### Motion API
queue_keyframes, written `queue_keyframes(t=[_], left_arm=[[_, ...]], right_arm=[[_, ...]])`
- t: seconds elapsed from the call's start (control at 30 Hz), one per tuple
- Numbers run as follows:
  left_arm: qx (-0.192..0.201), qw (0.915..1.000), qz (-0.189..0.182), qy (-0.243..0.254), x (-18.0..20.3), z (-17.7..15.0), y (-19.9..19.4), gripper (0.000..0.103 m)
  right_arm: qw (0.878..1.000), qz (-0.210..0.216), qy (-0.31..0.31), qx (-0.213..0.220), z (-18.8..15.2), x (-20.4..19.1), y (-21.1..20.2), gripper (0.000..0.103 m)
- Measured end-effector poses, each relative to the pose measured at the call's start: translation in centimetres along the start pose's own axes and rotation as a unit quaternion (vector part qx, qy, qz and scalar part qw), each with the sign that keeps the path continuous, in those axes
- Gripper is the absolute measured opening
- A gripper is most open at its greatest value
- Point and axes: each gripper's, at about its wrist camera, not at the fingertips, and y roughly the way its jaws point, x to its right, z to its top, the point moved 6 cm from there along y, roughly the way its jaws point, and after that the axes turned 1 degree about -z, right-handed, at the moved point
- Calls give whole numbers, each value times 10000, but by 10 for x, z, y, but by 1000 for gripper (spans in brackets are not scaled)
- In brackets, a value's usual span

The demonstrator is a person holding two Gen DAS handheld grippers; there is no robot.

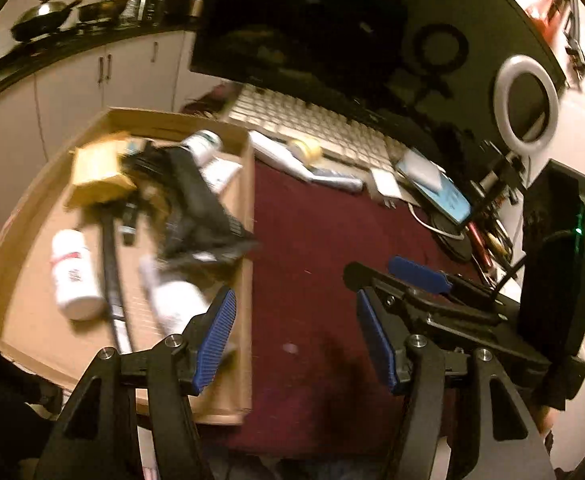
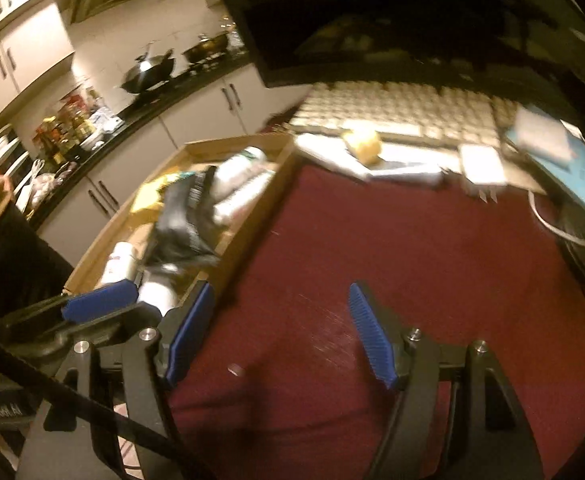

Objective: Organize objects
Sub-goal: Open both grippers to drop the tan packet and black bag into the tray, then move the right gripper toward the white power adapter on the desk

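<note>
Over the maroon mat, both claws wide open and empty

Left gripper (image 1: 296,336) and right gripper (image 2: 282,334) hold nothing; cardboard box (image 1: 248,184) already has bottles and a pouch, yellow tape roll (image 1: 306,150) and white remote (image 1: 276,152) still sit by the keyboard (image 1: 332,128); only the left view shows the ring light (image 1: 526,106)

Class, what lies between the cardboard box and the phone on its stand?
Only bare maroon cloth lies between the cardboard box and the phone, shown in both wrist views.

Right gripper (image 2: 280,332) with blue fingers (image 2: 370,334) wide apart over the red tabletop (image 2: 392,248), holding nothing, cardboard box (image 2: 248,240) full of bottles on the left, keyboard (image 2: 396,112) behind
</note>
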Motion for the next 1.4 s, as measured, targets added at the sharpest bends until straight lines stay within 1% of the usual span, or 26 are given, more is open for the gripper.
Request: queue_keyframes(t=[0.07,0.17,0.33,0.4,0.53,0.63,0.73,0.83,0.93,1.07,1.13,1.2,1.33,1.4], left_arm=[[-44,10000,-54,4,6,-2,2,56],[-77,10000,-7,23,10,-2,4,56],[-97,10000,8,-2,11,-1,7,56],[-140,9999,-2,-35,11,1,13,56],[-253,9996,-47,-78,15,6,26,56],[-230,9997,-45,-55,18,11,30,57],[-208,9996,-118,-151,17,16,33,57],[-221,9993,-164,-261,15,17,37,57],[-232,9991,-228,-265,14,17,40,57],[-263,9988,-315,-261,15,17,42,57],[-247,9986,-374,-265,14,18,43,57],[-251,9985,-408,-273,12,18,44,57],[-299,9981,-471,-265,8,19,48,57],[-279,9980,-490,-277,6,20,47,57]], right_arm=[[9998,-130,132,3,-3,17,-5,70],[9990,-323,291,91,-4,38,-12,70],[9949,-699,449,564,4,62,-27,70],[9936,-724,582,646,6,71,-32,70],[9939,-732,647,505,7,82,-32,70],[9944,-739,643,399,8,86,-27,70],[9950,-754,606,262,11,87,-21,70],[9939,-960,480,263,18,89,-17,70],[9905,-1308,352,243,28,95,-11,70],[9870,-1579,279,60,44,103,6,70],[9854,-1688,207,-6,52,105,14,68],[9831,-1819,224,-40,59,110,20,67],[9784,-2010,471,-105,71,123,29,67],[9775,-2052,473,-82,76,126,31,67]])
